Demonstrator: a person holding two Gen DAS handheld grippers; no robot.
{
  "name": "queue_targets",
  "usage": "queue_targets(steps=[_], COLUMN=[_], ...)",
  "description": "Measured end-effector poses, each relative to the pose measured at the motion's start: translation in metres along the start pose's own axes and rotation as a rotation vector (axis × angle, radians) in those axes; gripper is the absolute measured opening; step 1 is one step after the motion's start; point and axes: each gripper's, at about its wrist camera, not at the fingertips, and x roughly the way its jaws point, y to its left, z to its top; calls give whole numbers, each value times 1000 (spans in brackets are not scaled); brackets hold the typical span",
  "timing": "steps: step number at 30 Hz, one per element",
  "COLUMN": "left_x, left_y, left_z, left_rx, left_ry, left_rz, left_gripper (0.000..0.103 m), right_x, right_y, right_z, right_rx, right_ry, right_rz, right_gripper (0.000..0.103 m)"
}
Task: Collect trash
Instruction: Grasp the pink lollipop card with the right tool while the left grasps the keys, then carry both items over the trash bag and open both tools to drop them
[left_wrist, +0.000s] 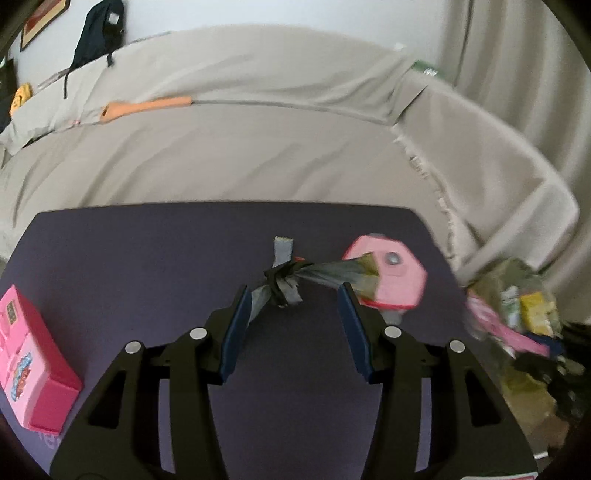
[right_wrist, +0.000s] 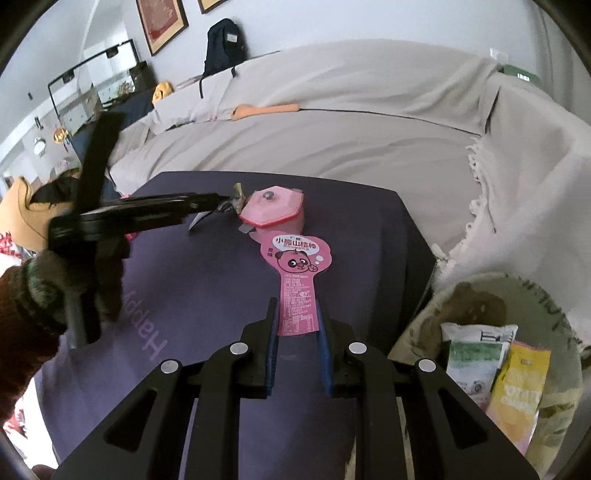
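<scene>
At the lower centre of the right wrist view, the right gripper (right_wrist: 295, 317) has its jaws clenched on the narrow tail of a flat pink lollipop-shaped wrapper (right_wrist: 298, 273) printed with a cartoon bear, above the dark purple bench (right_wrist: 207, 280). It looks light, thin and floppy, so the tail is probably the surest hold. At lower right sits the open bag of collected packets (right_wrist: 491, 369). In the middle of the left wrist view, the left gripper (left_wrist: 291, 299) stands released around a knotted, twisted grey foil wrapper (left_wrist: 284, 284) beside a pink hexagonal lidded tub (left_wrist: 388, 273); the knot likely offers the firmest grasp.
</scene>
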Motion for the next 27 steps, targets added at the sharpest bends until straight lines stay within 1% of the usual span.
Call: queue_targets(steps=[2, 3, 4, 5, 6, 7, 9, 10, 14, 19, 22, 27], left_x=[12, 16, 20, 22, 23, 23, 17, 9, -24, -76, -110, -147], left_y=[2, 3, 5, 7, 8, 9, 9, 9, 3, -18, -41, -90], left_z=[2, 3, 3, 2, 2, 2, 2, 3, 4, 2, 5, 10], left_rx=[-25, -36, -46, -55, -62, -72, -94, -96, -61, -10, 16, 59], left_ry=[27, 38, 47, 53, 58, 63, 53, 32, -25, -96, -144, -198], left_rz=[20, 30, 40, 48, 51, 52, 31, 21, 16, -1, -46, -153], left_gripper=[46, 44, 37, 32, 22, 18, 17, 17, 17, 17, 17, 17], right_x=[-3, -4, -4, -6, -6, -8, -13, -17, -33, -65, -90, -128], right_y=[-4, -5, -5, -5, -5, -4, -3, -3, -3, -4, -10, -27], right_z=[-4, -5, -7, -8, -9, -9, -9, -8, -2, 5, 6, 0], right_rx=[6, 4, 0, -5, -7, -6, -4, -8, -18, -30, -29, -16], right_ry=[-6, -8, -11, -16, -18, -20, -31, -40, -79, -151, -198, -258], right_rz=[7, 9, 9, 7, 8, 11, 17, 16, 10, -11, -36, -84], right_gripper=[19, 19, 19, 19, 19, 19, 19, 19, 19, 19, 19, 19])
